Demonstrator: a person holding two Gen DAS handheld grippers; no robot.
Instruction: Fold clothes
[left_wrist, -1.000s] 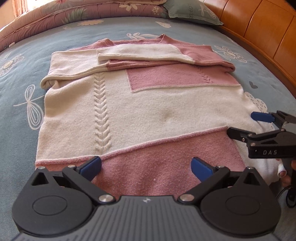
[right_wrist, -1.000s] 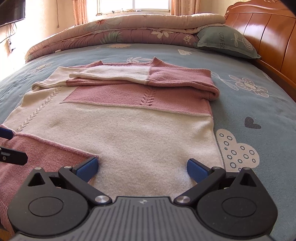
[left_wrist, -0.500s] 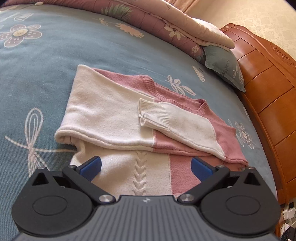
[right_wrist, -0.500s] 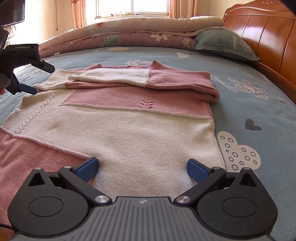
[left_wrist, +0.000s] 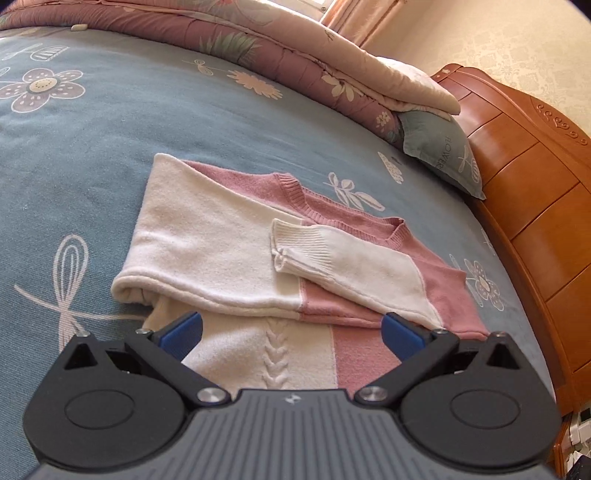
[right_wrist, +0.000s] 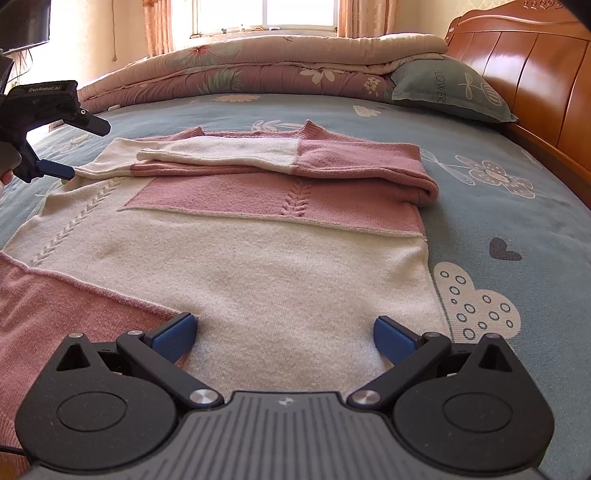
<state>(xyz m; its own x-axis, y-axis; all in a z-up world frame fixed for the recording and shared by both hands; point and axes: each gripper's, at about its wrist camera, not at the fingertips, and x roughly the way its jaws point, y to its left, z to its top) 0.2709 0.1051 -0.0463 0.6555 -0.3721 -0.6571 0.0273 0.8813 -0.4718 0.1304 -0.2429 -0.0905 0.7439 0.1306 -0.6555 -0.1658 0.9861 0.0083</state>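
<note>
A pink and cream knitted sweater (right_wrist: 280, 258) lies flat on the bed, both sleeves folded across its chest. In the left wrist view its folded cream sleeve (left_wrist: 221, 254) and ribbed cuff (left_wrist: 295, 243) lie just ahead. My left gripper (left_wrist: 291, 332) is open over the sweater's upper left part, holding nothing. It also shows in the right wrist view as the left gripper (right_wrist: 81, 147), open beside the sweater's left shoulder. My right gripper (right_wrist: 283, 334) is open low over the cream hem area, empty.
The blue flower-print bedspread (right_wrist: 498, 221) surrounds the sweater. A rolled quilt (right_wrist: 258, 70) and a grey-green pillow (right_wrist: 447, 92) lie at the far end. A wooden headboard (right_wrist: 546, 74) runs along the right side.
My left gripper has moved from the sweater's hem up to its left shoulder and sleeve fold. The right gripper has stayed nearly still at the hem.
</note>
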